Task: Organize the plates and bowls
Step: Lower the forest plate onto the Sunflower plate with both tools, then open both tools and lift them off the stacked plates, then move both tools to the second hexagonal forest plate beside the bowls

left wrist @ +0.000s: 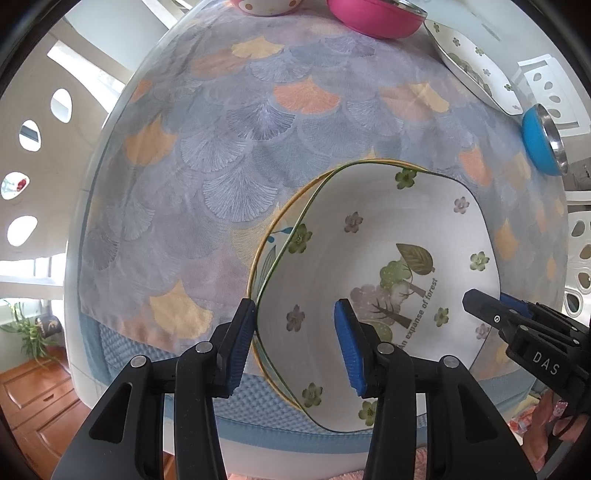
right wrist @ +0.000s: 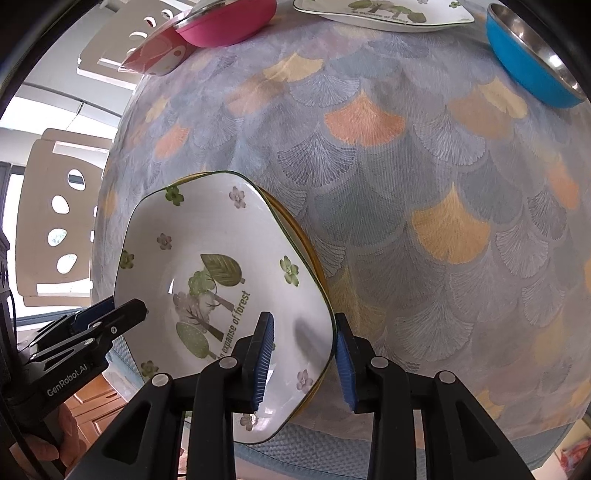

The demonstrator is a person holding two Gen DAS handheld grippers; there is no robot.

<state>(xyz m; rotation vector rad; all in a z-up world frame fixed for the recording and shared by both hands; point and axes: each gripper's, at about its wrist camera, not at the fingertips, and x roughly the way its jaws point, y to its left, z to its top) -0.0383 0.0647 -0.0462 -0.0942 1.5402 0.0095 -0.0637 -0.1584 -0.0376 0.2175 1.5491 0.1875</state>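
A white square forest-print dish (left wrist: 373, 258) lies on top of a yellow-rimmed plate (left wrist: 271, 236) near the table's front edge; both also show in the right wrist view, the dish (right wrist: 218, 266) over the plate (right wrist: 314, 258). My left gripper (left wrist: 295, 347) is open, its fingers straddling the dish's left rim. My right gripper (right wrist: 303, 362) is open, its fingers straddling the dish's right rim. Each gripper shows in the other's view: the right one (left wrist: 517, 325) and the left one (right wrist: 92, 332).
At the far side of the ginkgo-pattern tablecloth (left wrist: 236, 155) stand a pink bowl (left wrist: 373, 18), a second forest-print dish (left wrist: 472, 62), a blue steel-lined bowl (left wrist: 543, 140) and a dotted white bowl (left wrist: 266, 5). White chairs (right wrist: 59, 221) stand around the table.
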